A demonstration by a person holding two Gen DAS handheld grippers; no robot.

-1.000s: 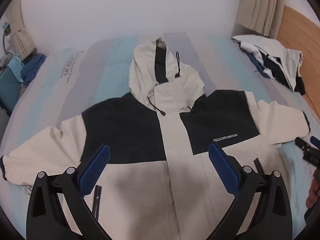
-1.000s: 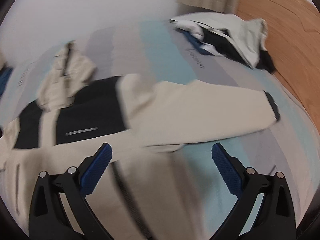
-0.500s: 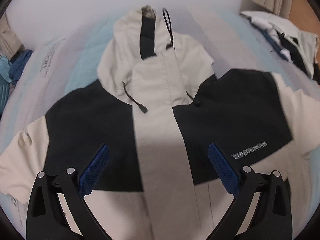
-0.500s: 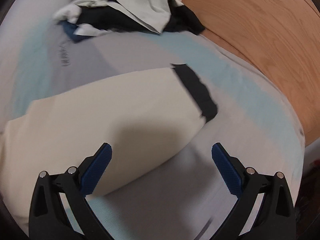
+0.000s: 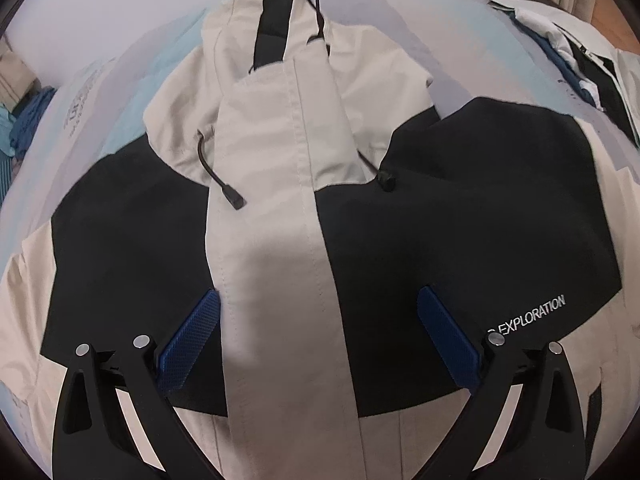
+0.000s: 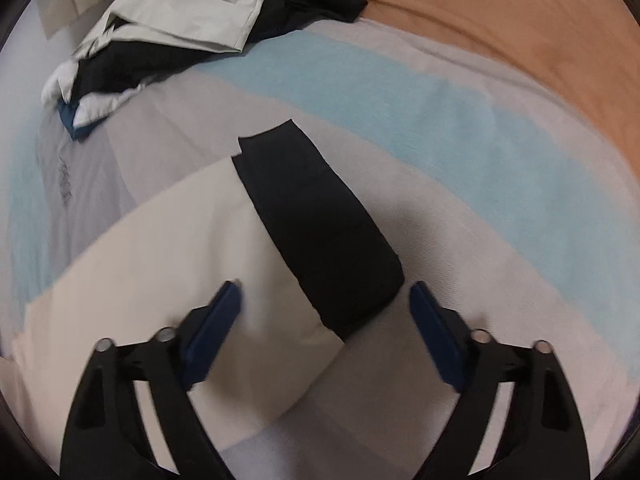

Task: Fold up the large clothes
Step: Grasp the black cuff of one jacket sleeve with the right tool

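Right claw closing around sleeve cuff

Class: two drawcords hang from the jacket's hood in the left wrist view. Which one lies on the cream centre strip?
The left-hand drawcord: its tip rests on the cream placket. The other drawcord ends on black fabric.

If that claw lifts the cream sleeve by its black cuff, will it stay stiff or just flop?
Probably flop: the cream jacket sleeve lies flat and limp on the striped bedcover. The black cuff looks thicker, so it may hold shape slightly. The right claw, closing around the cuff, isn't yet gripping; the smooth shell fabric might slip.
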